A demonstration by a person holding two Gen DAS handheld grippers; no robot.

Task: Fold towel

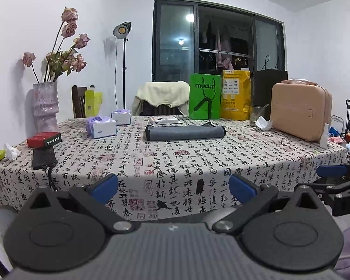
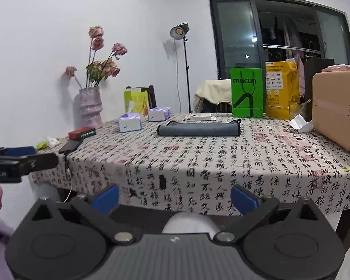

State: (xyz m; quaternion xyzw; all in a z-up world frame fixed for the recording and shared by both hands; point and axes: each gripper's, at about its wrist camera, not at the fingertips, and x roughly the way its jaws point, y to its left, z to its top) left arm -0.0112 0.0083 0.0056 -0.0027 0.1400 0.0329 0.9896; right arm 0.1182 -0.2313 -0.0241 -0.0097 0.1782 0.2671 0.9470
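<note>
A grey towel (image 1: 185, 132) lies folded into a long flat strip on the far middle of the table (image 1: 175, 163), which has a calligraphy-print cloth. It also shows in the right wrist view (image 2: 199, 129). My left gripper (image 1: 173, 187) is open and empty, held off the table's near edge, far from the towel. My right gripper (image 2: 173, 198) is open and empty, also off the near edge. The right gripper's blue fingertip shows at the right edge of the left wrist view (image 1: 331, 170). The left gripper shows at the left edge of the right wrist view (image 2: 14, 155).
On the table stand a vase of dried roses (image 1: 45, 107), two tissue packs (image 1: 101, 126), a red box (image 1: 43, 139), a phone with cable (image 1: 44, 157), a small white box (image 1: 164, 120), a green bag (image 1: 204, 96), a yellow bag (image 1: 236, 95), a glass (image 1: 256, 115) and a pink case (image 1: 301, 114).
</note>
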